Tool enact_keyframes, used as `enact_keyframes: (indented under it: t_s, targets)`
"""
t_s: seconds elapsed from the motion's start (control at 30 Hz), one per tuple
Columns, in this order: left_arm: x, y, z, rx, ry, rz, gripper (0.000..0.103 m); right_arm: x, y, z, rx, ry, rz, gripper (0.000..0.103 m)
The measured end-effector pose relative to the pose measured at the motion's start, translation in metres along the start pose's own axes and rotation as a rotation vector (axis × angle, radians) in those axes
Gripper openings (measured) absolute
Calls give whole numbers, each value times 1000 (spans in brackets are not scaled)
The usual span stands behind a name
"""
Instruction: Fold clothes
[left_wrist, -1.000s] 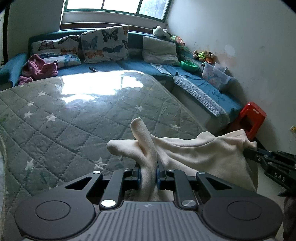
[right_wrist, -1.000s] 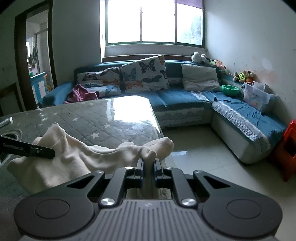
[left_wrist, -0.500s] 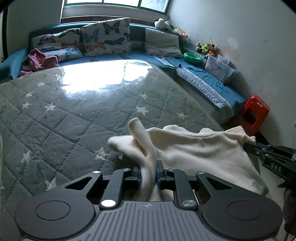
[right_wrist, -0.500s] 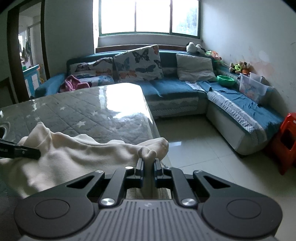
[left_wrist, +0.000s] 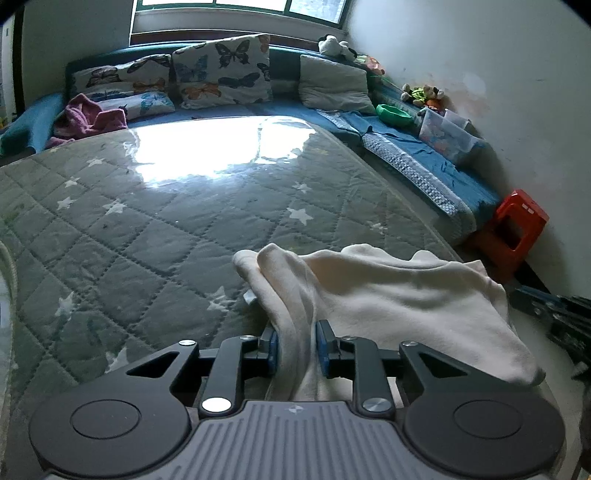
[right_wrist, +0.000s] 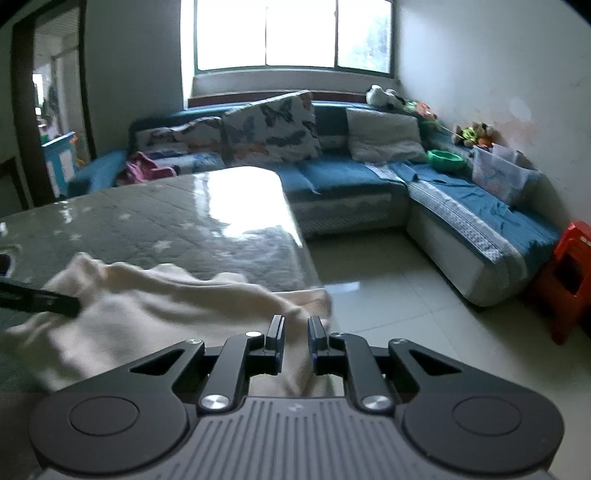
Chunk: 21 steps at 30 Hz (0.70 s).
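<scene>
A cream garment (left_wrist: 406, 295) lies bunched at the near right corner of a grey quilted mattress (left_wrist: 147, 221). My left gripper (left_wrist: 297, 332) has a thick fold of it between its blue pads; the jaws are opening, and the cloth still fills the gap. In the right wrist view the garment (right_wrist: 147, 306) spreads to the left, blurred. My right gripper (right_wrist: 295, 328) is opening too: its pads stand apart and the cloth lies below them, free. The left gripper's black finger (right_wrist: 40, 301) rests on the far end of the cloth. The right gripper (left_wrist: 554, 314) shows at the right edge.
A blue corner sofa (right_wrist: 461, 206) with butterfly cushions (left_wrist: 221, 70) runs behind and right of the mattress. A pink cloth (left_wrist: 88, 118) lies at its left end. A red stool (left_wrist: 517, 229) stands by the wall. Tiled floor (right_wrist: 388, 295) drops off beyond the mattress edge.
Both pairs of jaws have widened. The fold that stood up between the right pads has dropped out. The upright tip of cloth at the left gripper has sagged onto the mattress.
</scene>
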<state>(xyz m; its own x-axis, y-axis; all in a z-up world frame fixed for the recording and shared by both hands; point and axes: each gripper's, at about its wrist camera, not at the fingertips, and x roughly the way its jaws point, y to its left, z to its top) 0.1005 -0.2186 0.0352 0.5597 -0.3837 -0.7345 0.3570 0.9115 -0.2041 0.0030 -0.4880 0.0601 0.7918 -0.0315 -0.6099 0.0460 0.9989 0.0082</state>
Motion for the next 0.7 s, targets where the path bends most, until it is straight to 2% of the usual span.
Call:
enact_keyframes:
  t_s: [0.17, 0.4, 0.7]
  targets:
    - [-1, 0, -4, 8, 1, 4, 25, -7, 14, -16, -46, 16, 52, 14]
    - [-7, 5, -11, 20, 6, -8, 25, -5, 13, -34, -49, 54, 78, 14]
    - [-23, 21, -5, -3, -16, 19, 35, -15, 16, -28, -70, 86, 118, 15]
